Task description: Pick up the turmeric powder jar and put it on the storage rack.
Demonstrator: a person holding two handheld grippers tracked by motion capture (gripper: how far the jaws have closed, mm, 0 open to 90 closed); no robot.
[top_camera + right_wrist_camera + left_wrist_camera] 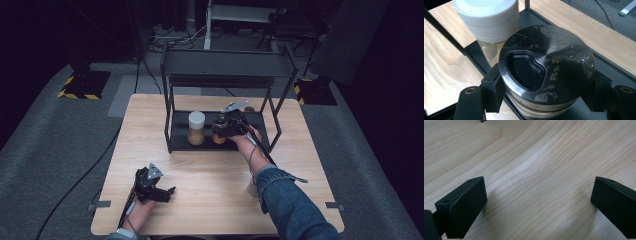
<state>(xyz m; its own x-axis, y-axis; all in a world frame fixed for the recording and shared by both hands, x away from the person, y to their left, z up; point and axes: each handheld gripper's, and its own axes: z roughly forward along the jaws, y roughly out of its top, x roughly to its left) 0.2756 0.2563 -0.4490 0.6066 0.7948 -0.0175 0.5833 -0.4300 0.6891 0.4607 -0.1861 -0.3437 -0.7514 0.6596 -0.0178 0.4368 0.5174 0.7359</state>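
A jar with a scuffed black lid (pixel 549 65) sits between my right gripper's jaws, which are shut on it just under the lid. In the high view the right gripper (pixel 223 127) holds this jar (pixel 219 138) over the lower shelf of a black metal rack (pixel 175 130). Right beside it on that shelf stands a white-lidded jar (pixel 196 128) of tan contents, also close ahead in the right gripper view (pixel 487 17). My left gripper (pixel 167 192) lies near the table's front left, open, with bare wood (pixel 536 182) between its jaws.
The rack has an upper shelf (pixel 227 65) overhanging the lower one, and thin posts at its corners. The wooden table (pixel 210 175) stretches between the rack and my arms. Grey floor mats and cables surround the table.
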